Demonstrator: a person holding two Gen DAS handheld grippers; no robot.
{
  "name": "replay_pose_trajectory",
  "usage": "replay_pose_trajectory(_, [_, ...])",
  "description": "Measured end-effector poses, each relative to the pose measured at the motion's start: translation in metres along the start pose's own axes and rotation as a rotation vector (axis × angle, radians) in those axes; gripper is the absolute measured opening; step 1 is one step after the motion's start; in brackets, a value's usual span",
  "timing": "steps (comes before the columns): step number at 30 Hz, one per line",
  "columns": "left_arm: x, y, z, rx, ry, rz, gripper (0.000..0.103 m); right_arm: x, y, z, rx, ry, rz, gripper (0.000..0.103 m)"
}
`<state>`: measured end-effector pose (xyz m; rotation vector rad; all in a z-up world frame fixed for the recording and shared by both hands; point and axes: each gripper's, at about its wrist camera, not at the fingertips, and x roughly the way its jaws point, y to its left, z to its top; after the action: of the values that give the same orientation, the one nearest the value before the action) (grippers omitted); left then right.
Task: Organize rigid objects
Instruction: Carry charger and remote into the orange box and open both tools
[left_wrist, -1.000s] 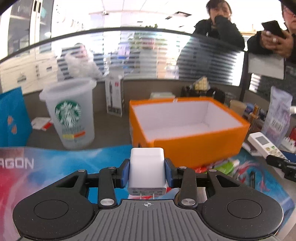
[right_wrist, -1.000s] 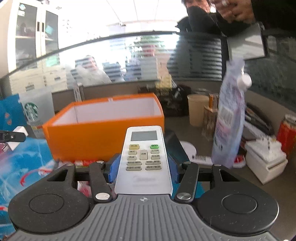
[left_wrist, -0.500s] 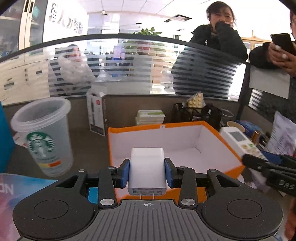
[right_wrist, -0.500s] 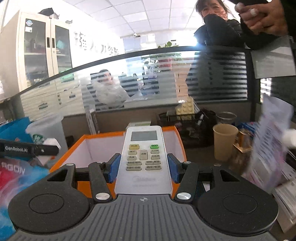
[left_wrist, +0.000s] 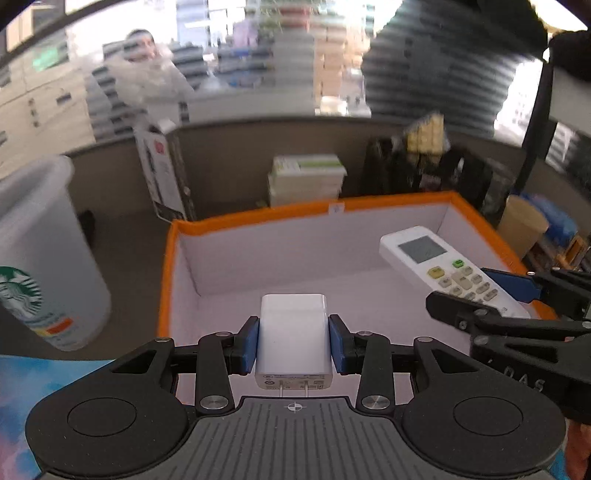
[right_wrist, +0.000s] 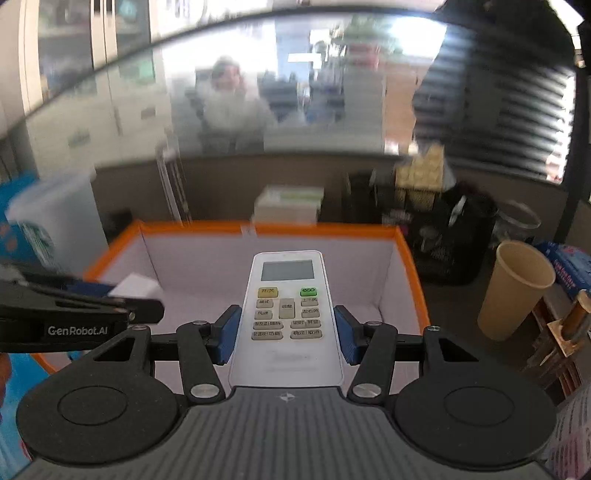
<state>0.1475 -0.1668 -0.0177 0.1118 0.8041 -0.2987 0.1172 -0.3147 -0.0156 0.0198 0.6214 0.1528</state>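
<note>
Orange box (left_wrist: 258, 216) now beneath both loads.

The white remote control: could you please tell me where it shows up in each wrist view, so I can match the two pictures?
Left wrist: the remote control is at right of centre, held over the box by the right gripper.
Right wrist: it sits at centre, clamped between the blue pads.
Shared landmark: the orange box appears behind it in both views.

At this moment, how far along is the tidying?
Nothing visible rests in the orange box yet. In hand: the left gripper holds a white charger over it, and the right gripper holds a remote. Left: set both inside and release.
</note>
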Motion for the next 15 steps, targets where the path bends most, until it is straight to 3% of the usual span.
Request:
replay_pose_trajectory(7, [0.033,-0.003,-0.004,0.002,0.104,0.017,0.037,0.026,0.002,-0.004,-0.049,0.12,-0.037,0.051])
replay_pose_trajectory(15, [0.043,-0.004,-0.005,-0.008,0.116,0.01,0.037,0.044,0.004,-0.006,-0.063,0.177,-0.062,0.051])
